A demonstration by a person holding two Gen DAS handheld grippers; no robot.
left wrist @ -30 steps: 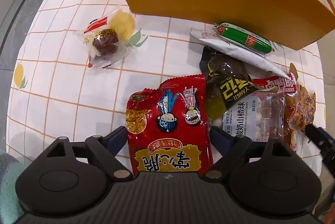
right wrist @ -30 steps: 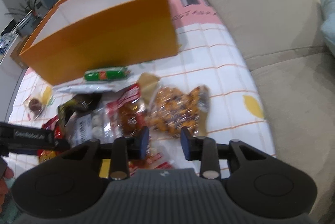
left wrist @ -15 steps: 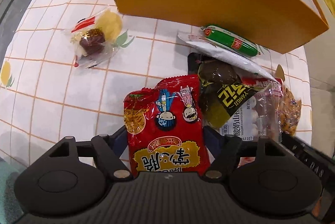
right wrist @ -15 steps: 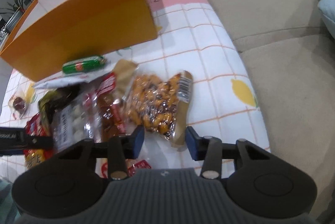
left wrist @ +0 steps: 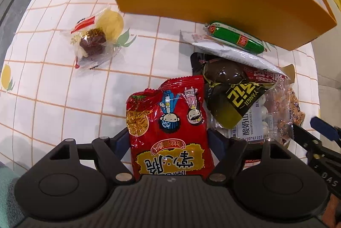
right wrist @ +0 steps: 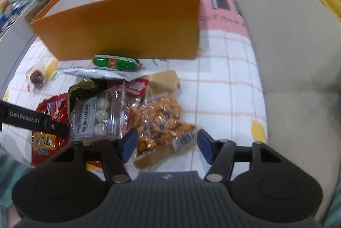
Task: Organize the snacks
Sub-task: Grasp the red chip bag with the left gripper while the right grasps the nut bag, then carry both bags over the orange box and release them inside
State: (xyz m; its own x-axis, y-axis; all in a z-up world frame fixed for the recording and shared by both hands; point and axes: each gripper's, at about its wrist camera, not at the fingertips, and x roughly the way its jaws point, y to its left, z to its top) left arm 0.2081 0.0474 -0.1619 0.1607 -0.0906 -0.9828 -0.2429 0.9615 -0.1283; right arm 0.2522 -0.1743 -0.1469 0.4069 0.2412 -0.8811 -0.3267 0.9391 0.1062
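Observation:
A red noodle-snack packet [left wrist: 168, 121] lies on the checked tablecloth. My left gripper [left wrist: 168, 138] straddles its near half, jaws opening slightly, both pads against the packet's side edges. To its right is a pile: a dark egg packet [left wrist: 230, 87], a yogurt-ball bag [right wrist: 96, 115], a red meat packet [right wrist: 136, 87] and a clear bag of orange nuts [right wrist: 159, 117]. My right gripper [right wrist: 167, 143] is opening over the nut bag's barcode end, pads clear of it. Behind stand a green sausage [right wrist: 116, 62] and the orange box [right wrist: 127, 25], its top open.
A wrapped date sweet [left wrist: 93, 40] lies alone at the left on the tablecloth [left wrist: 64, 89]. A white flat packet [left wrist: 230, 53] sits under the sausage. A beige sofa [right wrist: 287, 57] runs along the table's right edge. The two grippers are close side by side.
The right jaws have spread wide around the nut bag's end and that gripper has rolled. The left jaws have narrowed a little against the red packet, which has stayed in place.

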